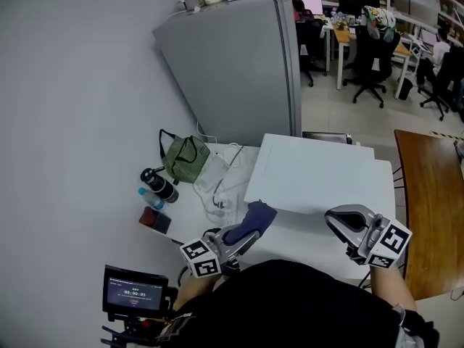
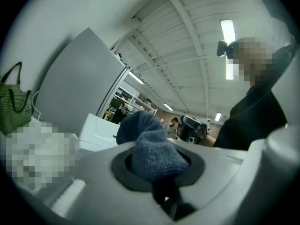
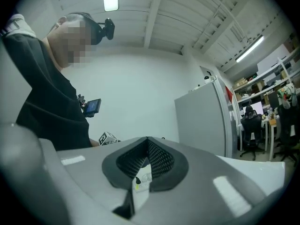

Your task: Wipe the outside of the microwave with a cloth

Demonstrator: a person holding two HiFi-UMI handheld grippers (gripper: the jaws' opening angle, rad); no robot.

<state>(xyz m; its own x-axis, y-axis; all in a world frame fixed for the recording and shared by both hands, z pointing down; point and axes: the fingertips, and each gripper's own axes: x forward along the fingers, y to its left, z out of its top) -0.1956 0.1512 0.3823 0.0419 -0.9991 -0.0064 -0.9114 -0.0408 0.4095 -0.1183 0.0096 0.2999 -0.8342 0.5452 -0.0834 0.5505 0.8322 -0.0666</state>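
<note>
At the near edge of the desk (image 1: 190, 210), the blue cloth (image 1: 255, 218) was bunched in the jaws of the left gripper (image 1: 243, 234), which were closed on it, just short of the near left corner of the white microwave (image 1: 319, 172). The right gripper (image 1: 339, 220) hovered over the microwave's near right side, its jaws pressed together on nothing. Only a small wad of cloth stuck out past the jaws, so hard plastic might have scraped the casing, or the cloth might have pulled free under a firm stroke. A green bag (image 1: 185, 158) and a bottle (image 1: 159, 185) near the desk's left edge could have been knocked by a wide sweep. Behind stood a grey fridge (image 1: 232, 64) against a pale wall, with office chairs (image 1: 373, 56) beyond.
</note>
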